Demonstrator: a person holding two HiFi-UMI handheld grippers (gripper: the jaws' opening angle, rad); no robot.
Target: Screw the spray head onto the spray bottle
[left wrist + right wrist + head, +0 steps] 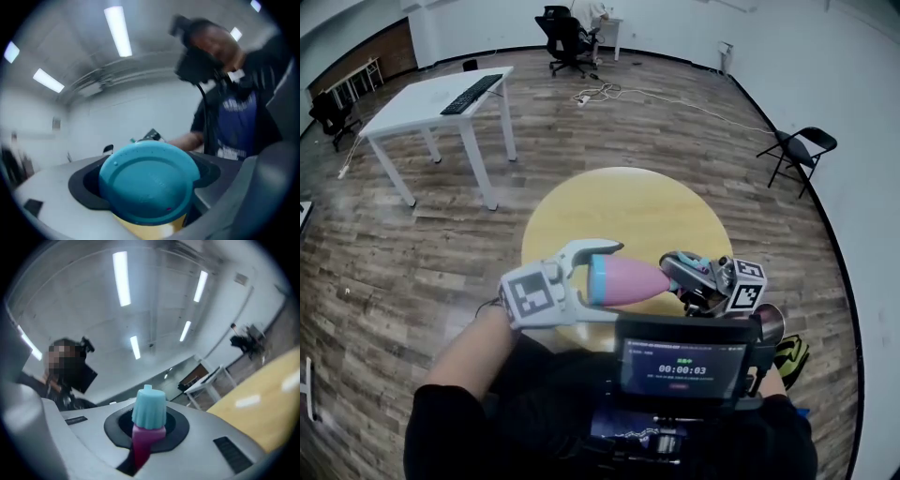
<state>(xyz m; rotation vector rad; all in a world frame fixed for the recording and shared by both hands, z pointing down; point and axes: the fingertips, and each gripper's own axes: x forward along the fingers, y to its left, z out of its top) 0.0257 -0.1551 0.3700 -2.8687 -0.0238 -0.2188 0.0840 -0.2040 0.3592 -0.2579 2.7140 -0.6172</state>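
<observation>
- The left gripper [614, 281] held the spray bottle [633, 281] by its blue base end. The bottle lay on its side at the lower centre of the head view, with its pink body tapering toward the right of the frame.
- In the left gripper view, the bottle's round teal bottom [150, 180] filled the gap, and the fingers [82, 187] were closed against it on both sides.
- The right gripper [689, 277] sat just right of the bottle's narrow tip. I could not tell whether the two touched.
- In the right gripper view, the fingers [115, 425] were clamped on the spray head [149, 411]. Its pink stem sank between them, and its light blue ribbed cap stood out past them.
- Both grippers hung over the near edge of the round yellow desk [628, 202] at the centre of the frame.
- A marker cube [532, 295] showed on the left gripper.
- A dark screen [684, 366] sat at the bottom centre, below the right gripper.
- A forearm [473, 347] ran from the lower left up to the left gripper.
- On the wooden floor [412, 253] at the upper left stood a white desk [422, 108] carrying a keyboard [472, 94].
- A folding chair [797, 150] stood at the right edge, and an office chair [562, 37] at the top.
</observation>
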